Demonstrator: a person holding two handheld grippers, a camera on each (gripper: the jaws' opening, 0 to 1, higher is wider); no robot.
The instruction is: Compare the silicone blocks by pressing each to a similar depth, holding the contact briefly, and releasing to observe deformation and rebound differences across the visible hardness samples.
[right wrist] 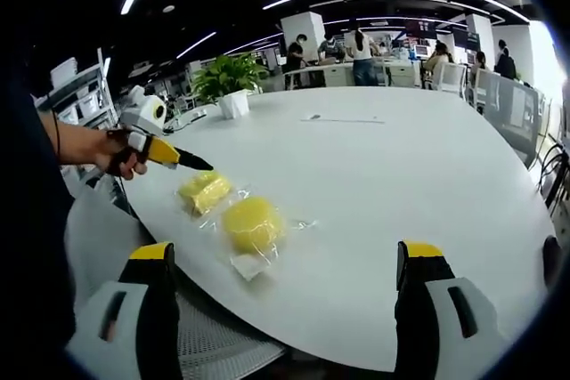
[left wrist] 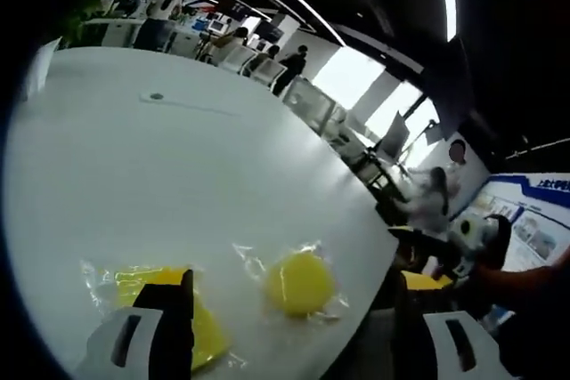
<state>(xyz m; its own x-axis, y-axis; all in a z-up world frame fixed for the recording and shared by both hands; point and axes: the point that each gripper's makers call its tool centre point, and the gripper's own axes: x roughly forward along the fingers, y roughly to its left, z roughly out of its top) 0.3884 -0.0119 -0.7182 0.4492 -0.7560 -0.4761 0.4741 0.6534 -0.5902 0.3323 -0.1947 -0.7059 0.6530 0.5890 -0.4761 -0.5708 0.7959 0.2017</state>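
**Two bagged silicone samples wait near the worktop edge, both tools spread wide**

Seen from the right gripper view and reading left to right: at about nine o'clock a person's hand grips the left tool [right wrist: 191, 163], its dark tip just short of the first sample. That first piece is a blocky yellow silicone block [right wrist: 204, 191] in a clear bag, lying flat on the white round worktop [right wrist: 383, 184]. Just beside it, toward five o'clock, sits a round yellow silicone puck [right wrist: 252, 223], also bagged, with a slack tail of film trailing toward the near edge. Further right the worktop runs bare. The right tool [right wrist: 285, 295] stands low at six o'clock, jaws set wide with nothing between them, hanging off the near edge, well apart from both samples.

In the left gripper view the left tool [left wrist: 294, 331] also has its jaws wide and empty. Its left jaw overlaps the blocky sample [left wrist: 160, 287] at seven o'clock, whether touching I cannot tell, while the puck [left wrist: 300, 283] lies between the jaws at six o'clock.

My read is that pressing has not yet begun. To do it well, come down square on the middle of the block, not its corner, so the bag does not skid; push slowly, pause, lift straight off, then match that depth on the puck.
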